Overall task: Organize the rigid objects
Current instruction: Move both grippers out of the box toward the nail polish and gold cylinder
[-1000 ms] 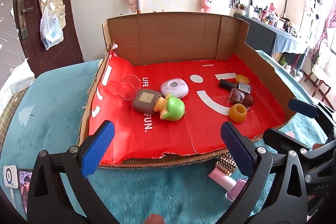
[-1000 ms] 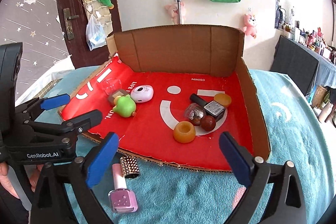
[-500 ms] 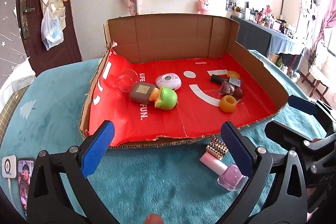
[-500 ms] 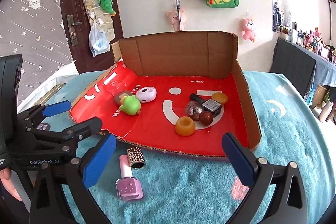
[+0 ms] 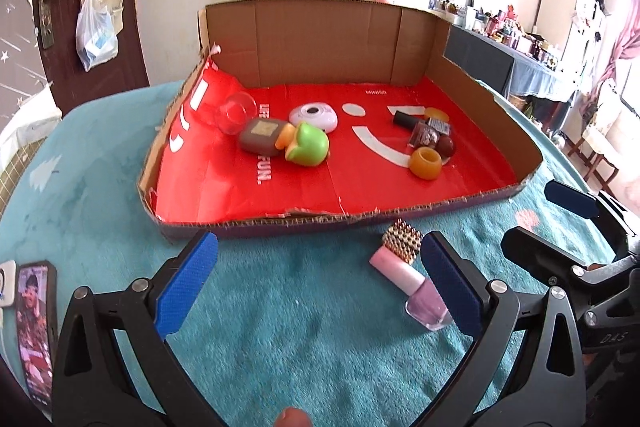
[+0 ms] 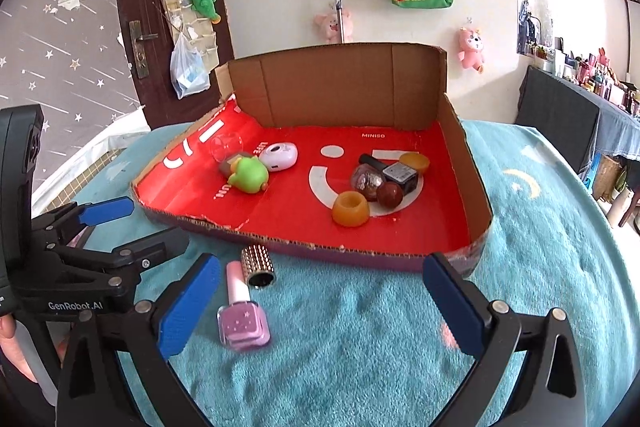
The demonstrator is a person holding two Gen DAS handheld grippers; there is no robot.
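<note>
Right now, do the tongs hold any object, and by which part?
Nothing is held. Both the left tongs and the right tongs are open above the blanket.

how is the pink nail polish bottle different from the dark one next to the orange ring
The pink nail polish bottle lies outside the cardboard tray, on the teal blanket; the dark nail polish bottle lies inside the tray on its red liner. The pink one lies clear of the tray's items, beside a studded cap; the dark one sits in a cluster. Both lie on their sides.
</note>
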